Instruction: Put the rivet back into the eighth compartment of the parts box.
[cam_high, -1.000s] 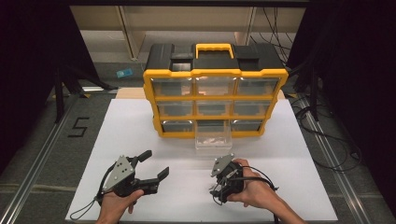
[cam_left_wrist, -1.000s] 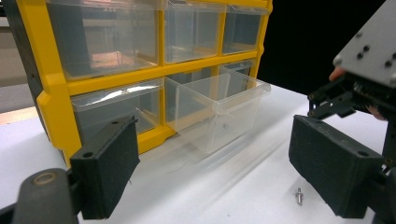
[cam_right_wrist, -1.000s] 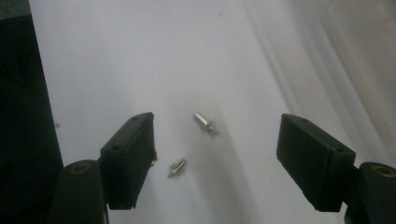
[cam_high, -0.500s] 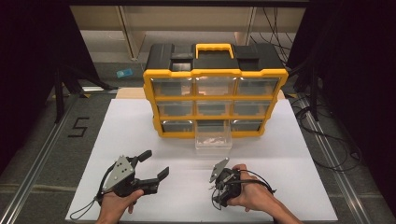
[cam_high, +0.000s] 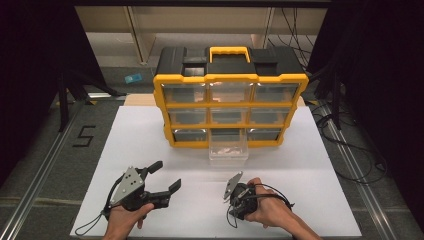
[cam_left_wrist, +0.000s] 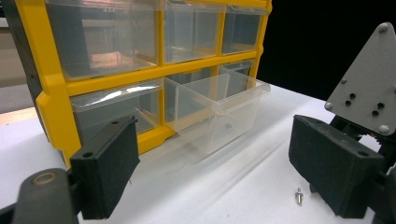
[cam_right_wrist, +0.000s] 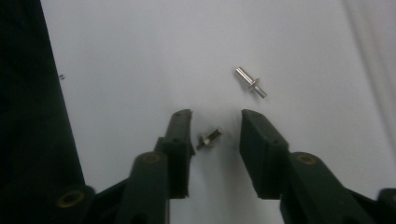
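My right gripper (cam_right_wrist: 215, 133) points down at the white table top. A small metal rivet (cam_right_wrist: 210, 137) lies between its jaws, close against the left one and apart from the right one. The jaws have just been closing around it, and a gap still shows. A second rivet (cam_right_wrist: 251, 82) lies a little beyond the tips. In the high view the right gripper (cam_high: 235, 197) is near the front edge, right of centre, and my left gripper (cam_high: 166, 175) rests open to its left. From the left gripper (cam_left_wrist: 219, 172) I see a rivet (cam_left_wrist: 299, 196) on the table by its right jaw.
A yellow and black drawer organizer (cam_high: 230, 80) stands at the back of the white table (cam_high: 125, 140). Its bottom middle clear drawer (cam_high: 228, 150) is pulled out toward me, with small pale items inside. Cables trail off the table's right side.
The right hand has shifted slightly toward the front edge and tipped its gripper further down onto the table. The left gripper has not moved.
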